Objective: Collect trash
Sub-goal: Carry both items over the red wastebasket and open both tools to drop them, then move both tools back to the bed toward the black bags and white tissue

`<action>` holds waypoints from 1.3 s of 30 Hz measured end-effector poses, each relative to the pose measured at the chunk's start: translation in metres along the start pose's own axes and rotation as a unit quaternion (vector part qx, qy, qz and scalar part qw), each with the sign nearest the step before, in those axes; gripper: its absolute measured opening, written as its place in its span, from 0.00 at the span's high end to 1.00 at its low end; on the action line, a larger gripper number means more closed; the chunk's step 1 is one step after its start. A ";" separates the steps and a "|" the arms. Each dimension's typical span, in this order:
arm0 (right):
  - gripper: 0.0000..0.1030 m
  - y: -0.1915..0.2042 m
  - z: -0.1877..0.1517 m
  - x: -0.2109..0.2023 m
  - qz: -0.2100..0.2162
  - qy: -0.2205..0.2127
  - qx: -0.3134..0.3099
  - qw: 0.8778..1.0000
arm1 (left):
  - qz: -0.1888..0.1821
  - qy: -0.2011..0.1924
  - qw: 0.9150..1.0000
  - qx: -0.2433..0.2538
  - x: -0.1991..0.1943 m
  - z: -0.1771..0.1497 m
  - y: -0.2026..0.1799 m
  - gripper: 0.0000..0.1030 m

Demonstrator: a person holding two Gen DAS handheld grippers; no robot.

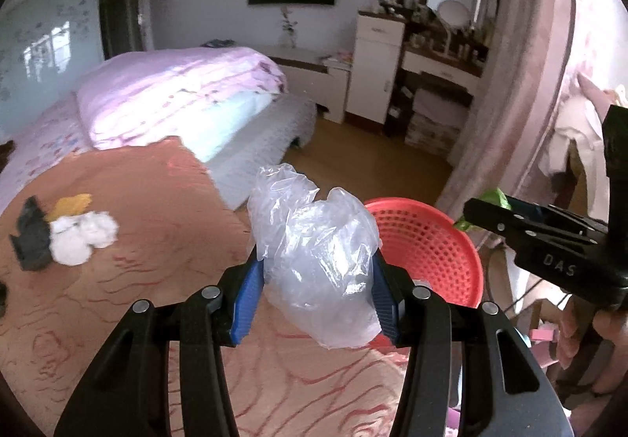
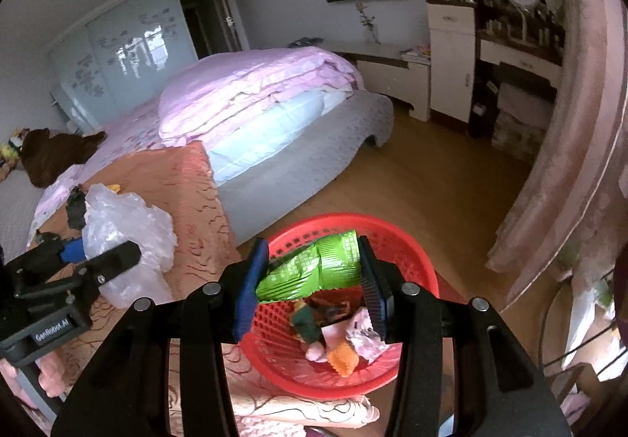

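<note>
My left gripper (image 1: pixel 316 292) is shut on a crumpled clear plastic bag (image 1: pixel 318 260), held over the orange bedspread just left of the red mesh basket (image 1: pixel 431 241). My right gripper (image 2: pixel 314 280) is shut on a green snack wrapper (image 2: pixel 314 266) directly above the red mesh basket (image 2: pixel 416 264), which holds several wrappers (image 2: pixel 337 335). In the right wrist view the left gripper (image 2: pixel 98 260) and its clear plastic bag (image 2: pixel 125 225) show at the left. More trash lies on the bedspread: white tissue (image 1: pixel 84 237), a black wrapper (image 1: pixel 31 237) and a yellow piece (image 1: pixel 72 203).
The basket sits at the corner of the orange bedspread (image 1: pixel 137 299). A folded pink quilt (image 1: pixel 176 91) lies farther back on the bed. Wooden floor (image 2: pixel 412 170), a pink curtain (image 2: pixel 569 162) and a dresser (image 2: pixel 510 56) are to the right.
</note>
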State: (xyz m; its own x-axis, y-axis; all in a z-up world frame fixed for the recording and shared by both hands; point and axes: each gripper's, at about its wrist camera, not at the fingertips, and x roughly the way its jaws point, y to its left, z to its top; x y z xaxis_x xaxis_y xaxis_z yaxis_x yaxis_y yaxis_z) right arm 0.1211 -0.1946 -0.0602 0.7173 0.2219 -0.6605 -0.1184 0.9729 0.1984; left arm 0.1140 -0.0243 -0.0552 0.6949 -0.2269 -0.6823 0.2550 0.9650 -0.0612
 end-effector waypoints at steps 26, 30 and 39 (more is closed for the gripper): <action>0.40 -0.035 -0.015 0.030 -0.041 0.044 0.052 0.997 | -0.055 0.059 0.996 0.034 0.048 -0.014 -0.038 0.28; 0.39 -0.033 -0.016 0.030 -0.043 0.041 0.048 0.997 | -0.050 0.054 0.997 0.028 0.043 -0.015 -0.035 0.28; 0.39 -0.025 -0.016 0.027 -0.048 0.028 0.035 0.998 | -0.026 0.040 0.999 0.012 0.033 -0.017 -0.019 0.28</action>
State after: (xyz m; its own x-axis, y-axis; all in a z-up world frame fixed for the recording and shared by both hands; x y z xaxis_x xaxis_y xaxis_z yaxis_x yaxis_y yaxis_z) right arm 0.1326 -0.2120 -0.0945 0.6838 0.1340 -0.7173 -0.0021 0.9833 0.1817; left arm 0.1204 -0.0483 -0.0886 0.6244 -0.2647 -0.7349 0.3066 0.9484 -0.0812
